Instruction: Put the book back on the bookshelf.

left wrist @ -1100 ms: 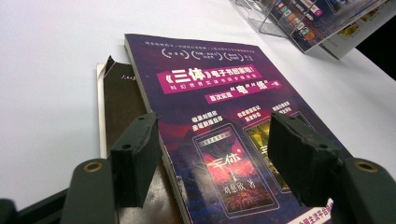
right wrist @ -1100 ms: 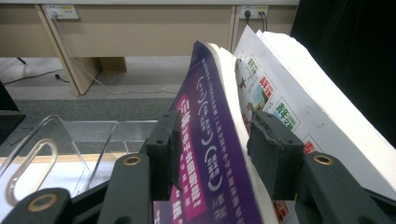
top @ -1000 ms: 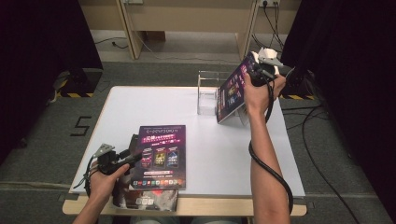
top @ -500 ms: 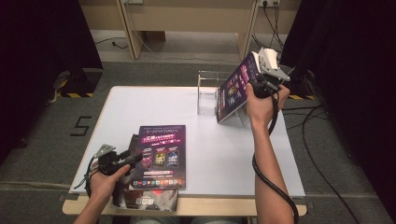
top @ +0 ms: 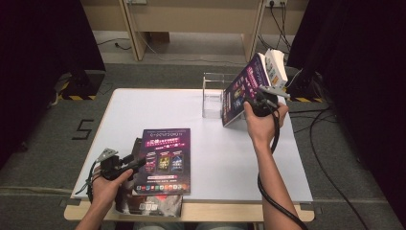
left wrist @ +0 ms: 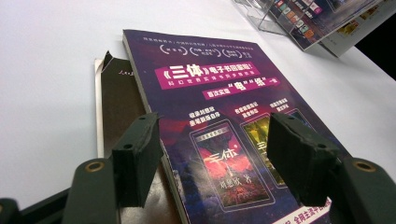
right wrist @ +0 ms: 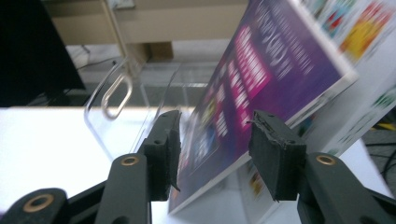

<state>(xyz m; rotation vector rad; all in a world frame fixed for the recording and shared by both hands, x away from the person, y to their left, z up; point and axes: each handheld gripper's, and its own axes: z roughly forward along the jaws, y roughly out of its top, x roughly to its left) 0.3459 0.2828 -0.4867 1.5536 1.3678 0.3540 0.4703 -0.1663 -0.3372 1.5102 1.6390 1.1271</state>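
Work surface: a white table (top: 215,158) carried all items; a grey floor surrounded it.
Right gripper (top: 261,103): located at the 2 o'clock part of the table in the high view, held in the person's right hand, cable trailing down along the forearm.
Right gripper state: jaws stood wide, one on each side of the tilted purple book (right wrist: 261,88); in the right gripper view a gap showed between each pad and the cover, so no pressure on the book could be confirmed. Whether the book was carried by the jaws could not be told.
Tilted purple book: cover faced the table centre, lower edge near the tabletop, top leaning toward 2 o'clock. A second volume with a white, colourfully printed cover (top: 275,67) stood just behind it.
Clear acrylic stand (top: 213,98): at 12 to 1 o'clock on the table, just beside the tilted purple book on its 9 o'clock side.
Left gripper (top: 136,163): at the 7 o'clock part of the table, held in the person's left hand.
Left gripper state: jaws apart, nothing between the pads; they pointed low over the flat purple book (left wrist: 210,116).
Flat purple book: lay face up at 6 to 7 o'clock, stacked on a dark book (left wrist: 116,98) that protruded at its 9 o'clock side.
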